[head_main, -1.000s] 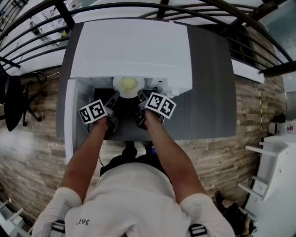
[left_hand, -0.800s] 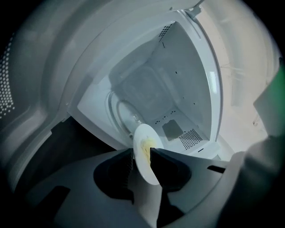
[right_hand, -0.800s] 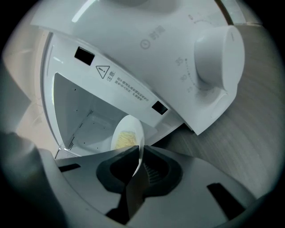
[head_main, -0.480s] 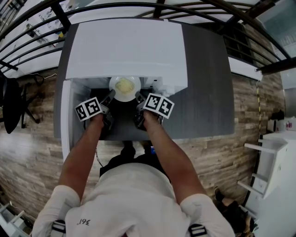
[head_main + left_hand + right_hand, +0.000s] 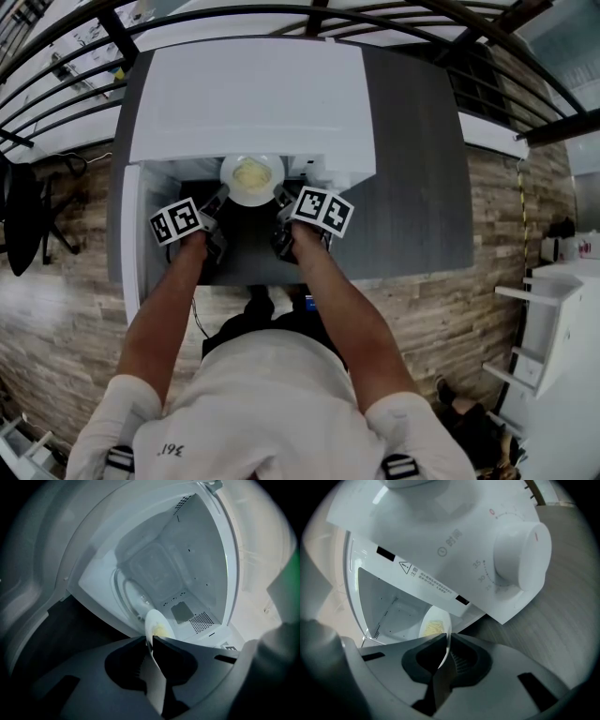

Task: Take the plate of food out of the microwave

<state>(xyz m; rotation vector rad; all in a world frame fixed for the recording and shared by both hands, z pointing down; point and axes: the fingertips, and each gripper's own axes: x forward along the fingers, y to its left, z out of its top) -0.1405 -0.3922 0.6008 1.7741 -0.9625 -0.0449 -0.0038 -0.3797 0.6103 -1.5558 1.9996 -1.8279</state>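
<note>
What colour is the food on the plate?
Pale yellow food, on a white plate; the head view shows it best.

On the microwave's (image 5: 440, 522) control panel, the numbers "35" (image 5: 476, 564) and "30" (image 5: 481, 579) curve along the left of the dial (image 5: 521, 557). Further left of the dial are a clock symbol (image 5: 443, 551) and two characters (image 5: 455, 536) too blurred to read. Down-left of the dial, a warning triangle (image 5: 404, 566) heads lines of small print (image 5: 436, 586) that cannot be read. The person's shirt (image 5: 272, 403) bears a print (image 5: 169, 449) that looks like "361", seen upside down.
</note>
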